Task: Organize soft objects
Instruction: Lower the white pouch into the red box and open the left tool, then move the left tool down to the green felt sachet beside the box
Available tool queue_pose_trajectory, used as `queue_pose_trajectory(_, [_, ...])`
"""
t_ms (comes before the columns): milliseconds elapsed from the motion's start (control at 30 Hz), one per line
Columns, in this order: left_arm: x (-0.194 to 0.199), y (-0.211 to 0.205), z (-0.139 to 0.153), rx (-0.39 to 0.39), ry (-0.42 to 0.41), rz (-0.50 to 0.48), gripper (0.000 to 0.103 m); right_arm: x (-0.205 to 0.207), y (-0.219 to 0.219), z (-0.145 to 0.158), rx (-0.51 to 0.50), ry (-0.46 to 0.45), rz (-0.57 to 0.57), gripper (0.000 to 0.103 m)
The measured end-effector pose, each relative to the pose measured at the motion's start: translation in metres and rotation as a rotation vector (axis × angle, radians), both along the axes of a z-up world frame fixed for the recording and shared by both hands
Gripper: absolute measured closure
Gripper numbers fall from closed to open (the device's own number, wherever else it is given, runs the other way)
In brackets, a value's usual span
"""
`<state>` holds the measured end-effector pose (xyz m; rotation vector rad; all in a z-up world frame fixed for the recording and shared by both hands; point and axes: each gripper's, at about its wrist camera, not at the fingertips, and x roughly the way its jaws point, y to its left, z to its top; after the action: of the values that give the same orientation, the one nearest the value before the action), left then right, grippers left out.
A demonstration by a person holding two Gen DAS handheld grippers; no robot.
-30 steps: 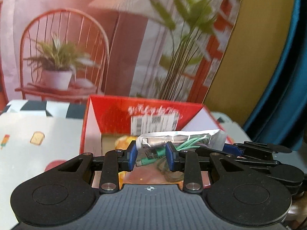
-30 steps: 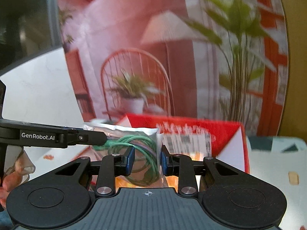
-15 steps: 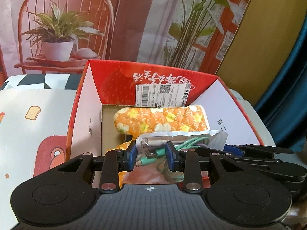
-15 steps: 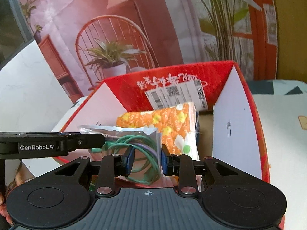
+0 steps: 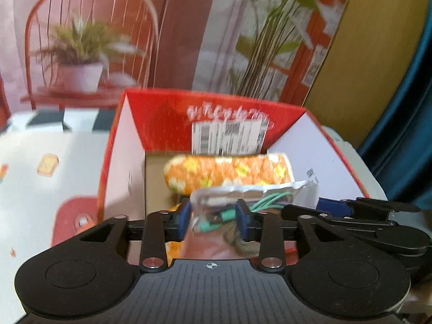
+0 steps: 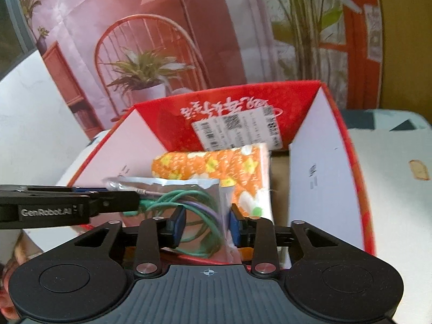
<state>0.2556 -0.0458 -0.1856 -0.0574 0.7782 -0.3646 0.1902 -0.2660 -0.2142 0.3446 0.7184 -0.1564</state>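
While both jaws open around the cable bag (image 6: 172,194), only right view shows fingers (image 6: 10,253).

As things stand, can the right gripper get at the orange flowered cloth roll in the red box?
Probably not directly: the clear plastic bag of green cables sits between the right gripper fingers, which are opening, in front of the orange flowered cloth roll.

Behind your counter (image 5: 40,145) there's a big printed backdrop (image 6: 189,27): a red wire chair (image 5: 89,40) with a potted plant, plus tall green stalks. To the right you've got a mustard-yellow wall (image 5: 364,40) and a teal curtain (image 5: 410,108). The counter's cloth has little toast prints.
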Motion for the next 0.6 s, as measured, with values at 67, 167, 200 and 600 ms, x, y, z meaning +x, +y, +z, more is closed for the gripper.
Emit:
queue_pose_trajectory(67, [-0.006, 0.001, 0.006, 0.011, -0.045, -0.003, 0.051, -0.004, 0.002, 0.005, -0.058, -0.020, -0.019, 0.064])
queue_pose_trajectory(167, [-0.013, 0.003, 0.015, 0.034, -0.087, 0.001, 0.051, -0.011, 0.003, 0.012, -0.121, -0.061, -0.047, 0.065])
queue_pose_trajectory(200, [-0.016, 0.004, 0.018, 0.040, -0.097, 0.003, 0.051, -0.014, 0.004, 0.014, -0.144, -0.080, -0.051, 0.065])
queue_pose_trajectory(600, [-0.071, 0.025, 0.029, 0.016, -0.137, 0.019, 0.051, -0.059, 0.029, 0.025, -0.154, -0.212, -0.013, 0.064])
